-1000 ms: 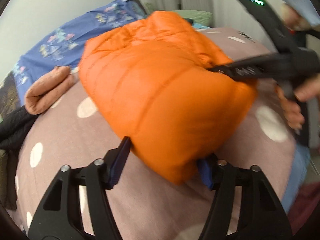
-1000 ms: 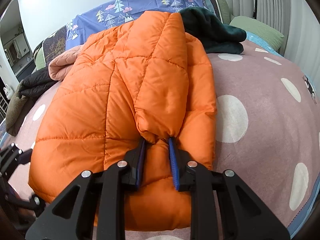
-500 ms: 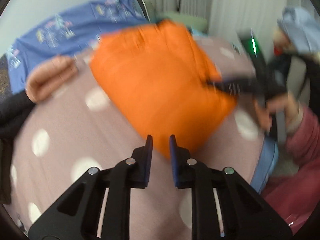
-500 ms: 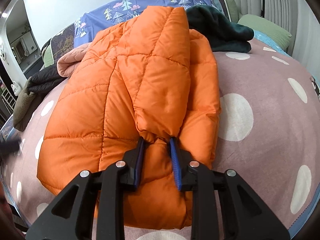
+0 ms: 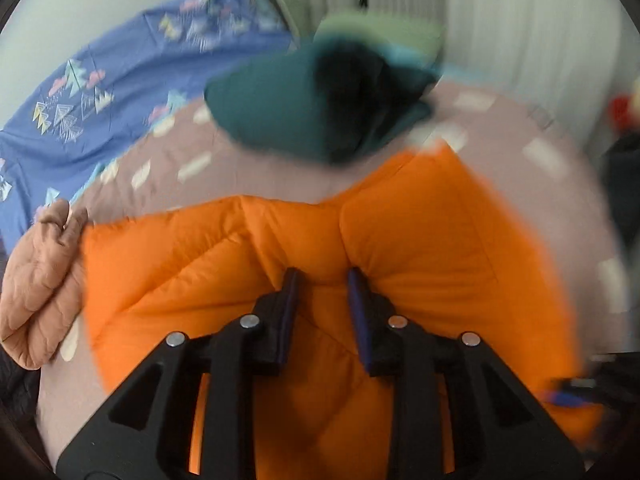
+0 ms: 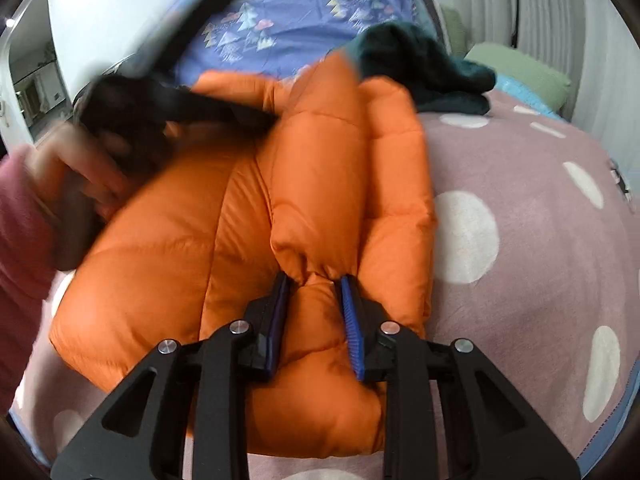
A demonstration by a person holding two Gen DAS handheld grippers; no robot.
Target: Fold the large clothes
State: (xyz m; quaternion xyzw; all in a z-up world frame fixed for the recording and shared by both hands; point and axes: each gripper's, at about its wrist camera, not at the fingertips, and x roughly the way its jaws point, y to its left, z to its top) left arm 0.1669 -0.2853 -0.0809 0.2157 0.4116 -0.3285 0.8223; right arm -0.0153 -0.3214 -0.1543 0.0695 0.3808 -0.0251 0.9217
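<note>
1. Orange puffer jacket (image 6: 248, 248) lies on the pink polka-dot bedspread (image 6: 520, 216), long axis running away from the right wrist camera toward the blue patterned bedding (image 6: 304, 32).
2. Right gripper (image 6: 314, 292): narrowed, pinching the jacket's sleeve cuff.
3. Left gripper (image 5: 320, 284): narrow, pressed into the jacket; grasp cannot be told.
4. Dark green garment (image 5: 304, 116) and peach garment (image 5: 36, 280) border the jacket; pale wall behind.

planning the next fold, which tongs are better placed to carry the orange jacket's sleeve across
Right. The right tongs are at the sleeve cuff of the orange jacket; the left tongs press into its quilted body, blurred.
</note>
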